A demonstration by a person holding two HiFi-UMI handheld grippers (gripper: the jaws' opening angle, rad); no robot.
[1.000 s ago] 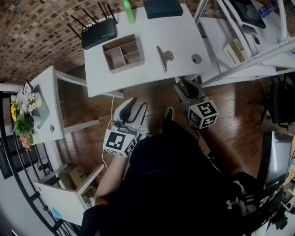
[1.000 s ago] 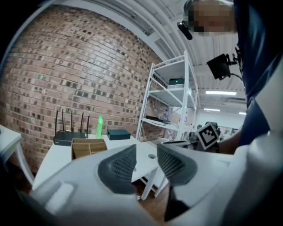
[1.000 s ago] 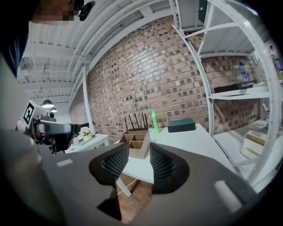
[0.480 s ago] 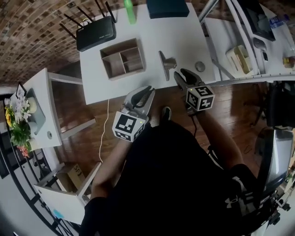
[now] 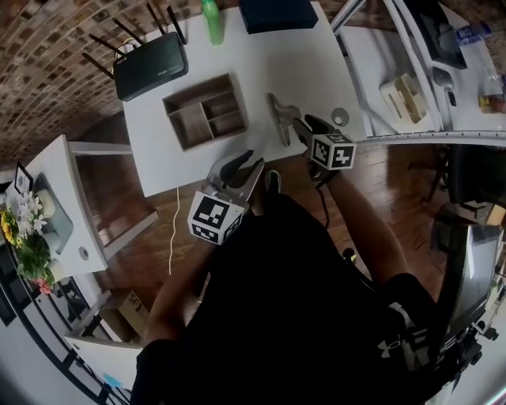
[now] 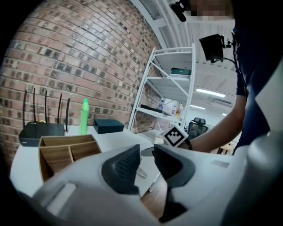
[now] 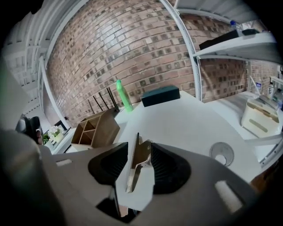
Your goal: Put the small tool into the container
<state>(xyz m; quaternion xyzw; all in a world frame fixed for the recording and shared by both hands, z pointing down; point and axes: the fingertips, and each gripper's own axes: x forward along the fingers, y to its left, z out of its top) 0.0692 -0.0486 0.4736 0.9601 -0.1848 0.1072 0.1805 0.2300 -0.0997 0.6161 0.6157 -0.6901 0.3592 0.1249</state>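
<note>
The small tool, a metal spring clip [image 5: 279,119], lies on the white table [image 5: 316,55] near its front edge. To its left stands the wooden divided container [image 5: 207,111]. My right gripper [image 5: 307,125] is at the table edge just right of the clip, its jaws opening. In the right gripper view the clip [image 7: 137,163] lies between the jaws of the right gripper [image 7: 139,148], not pinched. My left gripper [image 5: 245,168] hovers off the front edge below the container, jaws opening and empty. The left gripper view shows the left gripper [image 6: 147,154] and the container [image 6: 62,152].
A black router [image 5: 150,67], a green bottle [image 5: 210,20] and a dark box [image 5: 277,12] line the table's far side. A round grommet [image 5: 340,116] sits right of the clip. A white side table [image 5: 47,221] with flowers stands left, a shelf rack [image 5: 411,87] right.
Both grippers have moved forward toward the table. The right gripper came up to the clip at the front edge. The left gripper's jaws narrowed, then widened again.
</note>
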